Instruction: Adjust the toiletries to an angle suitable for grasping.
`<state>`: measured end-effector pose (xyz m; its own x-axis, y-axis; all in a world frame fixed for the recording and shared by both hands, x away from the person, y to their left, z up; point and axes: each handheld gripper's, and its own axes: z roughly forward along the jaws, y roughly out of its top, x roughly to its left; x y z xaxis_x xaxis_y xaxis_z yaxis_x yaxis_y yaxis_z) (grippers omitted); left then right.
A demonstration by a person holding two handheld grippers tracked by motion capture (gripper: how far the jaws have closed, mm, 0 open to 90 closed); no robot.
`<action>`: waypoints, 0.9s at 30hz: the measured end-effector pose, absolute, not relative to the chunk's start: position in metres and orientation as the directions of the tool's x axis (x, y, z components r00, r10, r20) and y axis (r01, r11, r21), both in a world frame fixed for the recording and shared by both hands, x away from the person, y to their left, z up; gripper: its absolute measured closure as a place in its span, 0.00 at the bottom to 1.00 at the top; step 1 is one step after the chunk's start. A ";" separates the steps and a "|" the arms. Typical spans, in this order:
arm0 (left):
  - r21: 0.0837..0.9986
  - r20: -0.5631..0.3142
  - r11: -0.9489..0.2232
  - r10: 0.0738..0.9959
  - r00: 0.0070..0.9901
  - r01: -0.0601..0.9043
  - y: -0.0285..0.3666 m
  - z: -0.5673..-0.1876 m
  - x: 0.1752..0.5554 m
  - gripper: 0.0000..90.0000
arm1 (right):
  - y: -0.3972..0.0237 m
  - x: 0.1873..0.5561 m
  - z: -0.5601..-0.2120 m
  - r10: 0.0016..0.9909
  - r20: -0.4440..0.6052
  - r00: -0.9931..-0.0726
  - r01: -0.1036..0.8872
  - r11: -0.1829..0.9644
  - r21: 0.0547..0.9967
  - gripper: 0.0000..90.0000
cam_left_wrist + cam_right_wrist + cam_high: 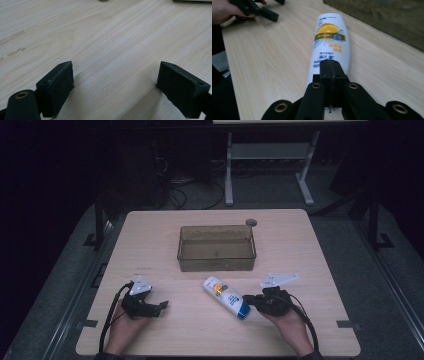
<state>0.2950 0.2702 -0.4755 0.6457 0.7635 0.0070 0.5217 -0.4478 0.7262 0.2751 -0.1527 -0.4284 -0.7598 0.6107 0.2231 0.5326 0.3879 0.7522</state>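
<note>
While the left gripper (161,305) rests low on the table (150,235) near the front edge, its jaws stand wide apart with nothing but bare wood between them, as the left gripper view shows; it seems parked there, out of the way, with open board ahead of it and to its right. Toward the middle lies the bottle (226,297), flat on its side, white with an orange label and a blue cap, slanting from upper left to lower right, its cap end toward the right gripper (247,298). That gripper's jaws are pressed fully together, holding nothing; in the right gripper view their joined tip sits right at the bottle (329,42), though whether it touches I cannot tell. Closed like that, they look set for nudging rather than grasping. Behind the bottle stands the clear tub (217,262), empty, near but apart. To the right, plain board runs to the table's edge, giving room to swing.
</note>
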 end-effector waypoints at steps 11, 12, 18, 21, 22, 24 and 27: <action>0.727 0.008 -0.450 0.761 0.649 0.519 0.270 -0.476 0.295 0.14 | -0.122 0.266 -0.436 0.542 0.236 -0.806 0.514 0.445 0.733 0.99; 0.727 0.007 -0.450 0.760 0.649 0.519 0.270 -0.476 0.295 0.14 | -0.120 0.265 -0.436 0.541 0.238 -0.807 0.516 0.448 0.730 0.99; 0.727 0.008 -0.451 0.759 0.651 0.517 0.270 -0.476 0.295 0.14 | -0.114 0.261 -0.442 0.524 0.245 -0.816 0.517 0.470 0.716 0.99; 0.727 0.008 -0.453 0.758 0.652 0.517 0.269 -0.475 0.295 0.14 | -0.112 0.261 -0.447 0.524 0.244 -0.816 0.521 0.485 0.703 0.99; 0.727 0.008 -0.453 0.758 0.652 0.517 0.269 -0.475 0.295 0.14 | -0.112 0.261 -0.447 0.524 0.244 -0.816 0.521 0.485 0.703 0.99; 0.727 0.008 -0.453 0.758 0.652 0.517 0.269 -0.475 0.295 0.14 | -0.112 0.261 -0.449 0.526 0.238 -0.816 0.521 0.492 0.697 0.99; 0.726 0.008 -0.454 0.757 0.653 0.517 0.269 -0.475 0.295 0.14 | -0.113 0.262 -0.450 0.536 0.233 -0.811 0.527 0.497 0.690 0.99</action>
